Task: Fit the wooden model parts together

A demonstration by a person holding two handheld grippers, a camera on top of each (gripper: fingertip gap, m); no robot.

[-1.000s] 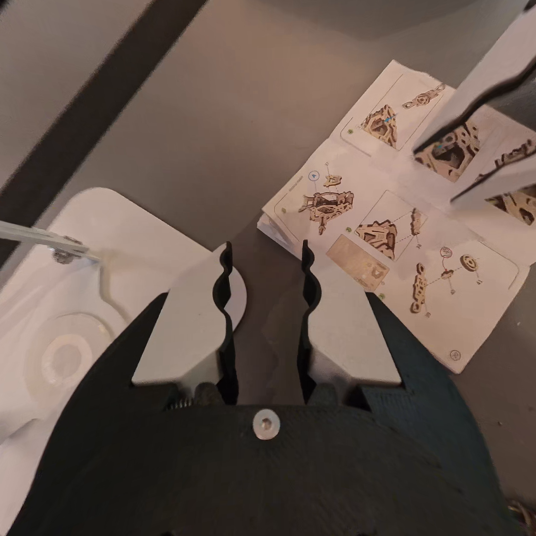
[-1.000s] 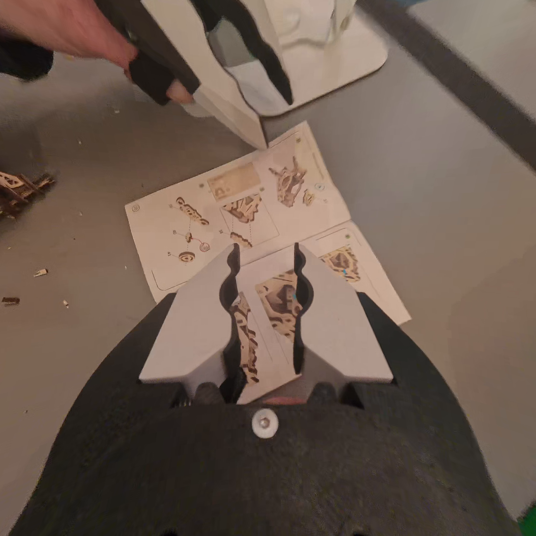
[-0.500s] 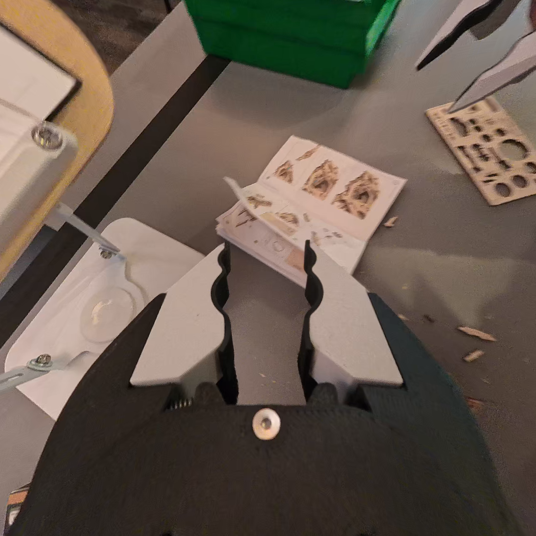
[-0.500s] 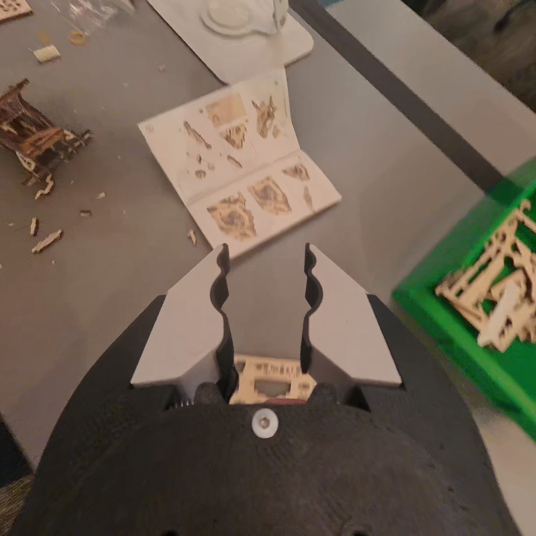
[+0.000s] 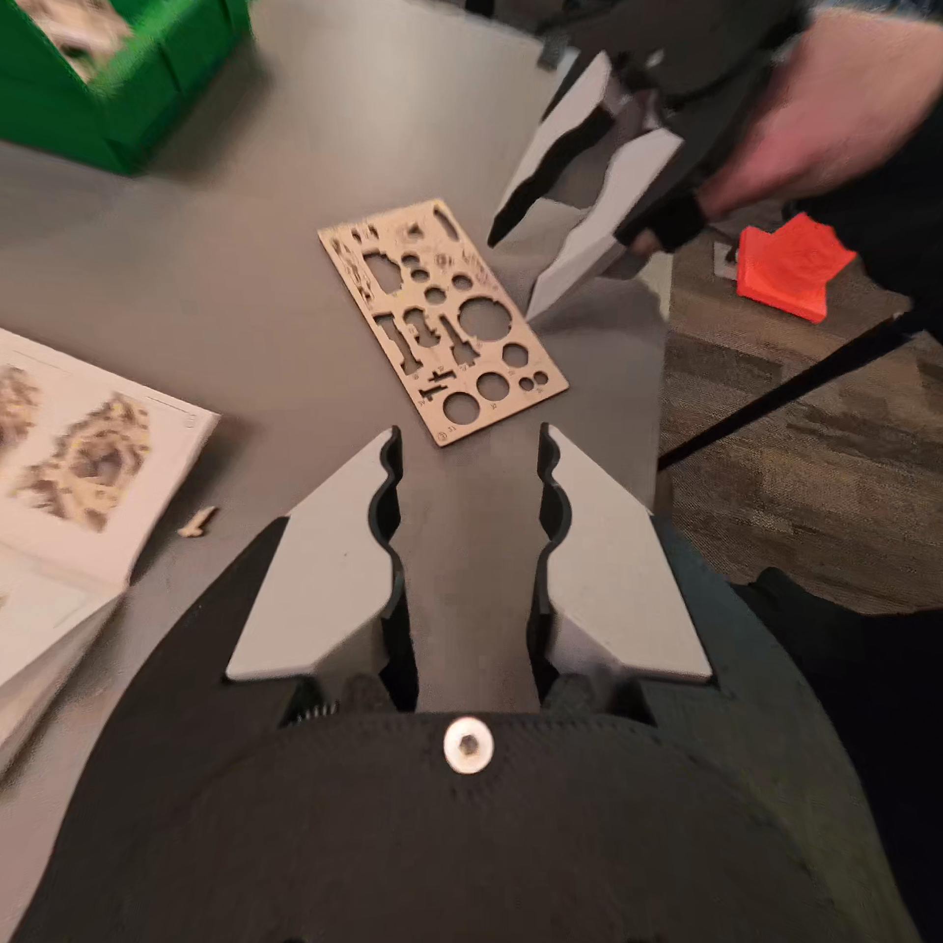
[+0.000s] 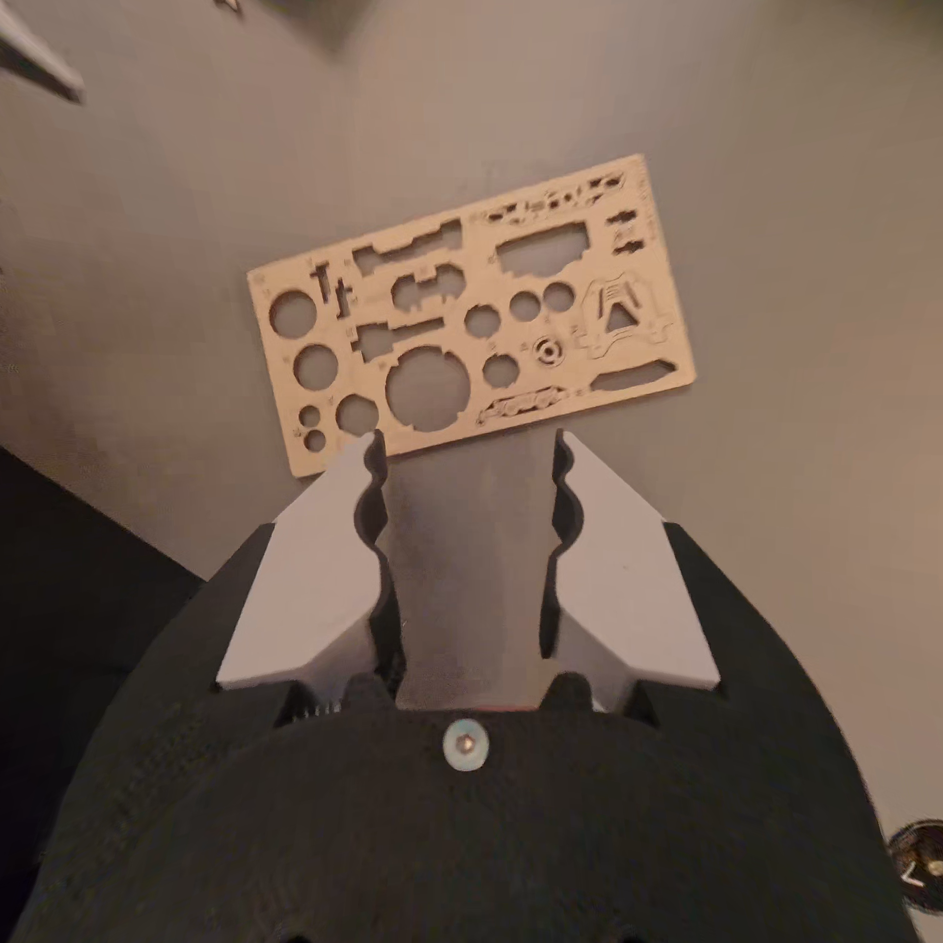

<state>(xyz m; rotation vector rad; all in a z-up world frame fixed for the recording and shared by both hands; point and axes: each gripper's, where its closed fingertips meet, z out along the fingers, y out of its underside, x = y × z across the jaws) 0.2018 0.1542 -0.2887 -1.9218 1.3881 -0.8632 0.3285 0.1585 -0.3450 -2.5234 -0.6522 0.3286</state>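
Observation:
A flat wooden parts sheet (image 5: 443, 321) with many punched-out holes lies on the grey table; it also shows in the right wrist view (image 6: 469, 316). My left gripper (image 5: 468, 439) is open and empty, just short of the sheet's near corner. My right gripper (image 6: 467, 441) is open and empty, its tips over the sheet's near edge. In the left wrist view the right gripper (image 5: 515, 270) hovers above the sheet's far right side, held by a hand (image 5: 826, 112).
An open instruction booklet (image 5: 92, 474) lies at the left, with a small wood scrap (image 5: 196, 523) beside it. A green bin (image 5: 102, 76) with wooden pieces stands at the back left. The table edge (image 5: 663, 408) runs along the right; an orange object (image 5: 788, 265) sits on the floor beyond. Measured from the fingertips, the small wood scrap (image 5: 196, 523) is 11 cm or so from the left gripper and 20 cm from the right.
Both grippers have swung away from the booklet to the wooden parts sheet. The right gripper has moved over the sheet. Both stay open.

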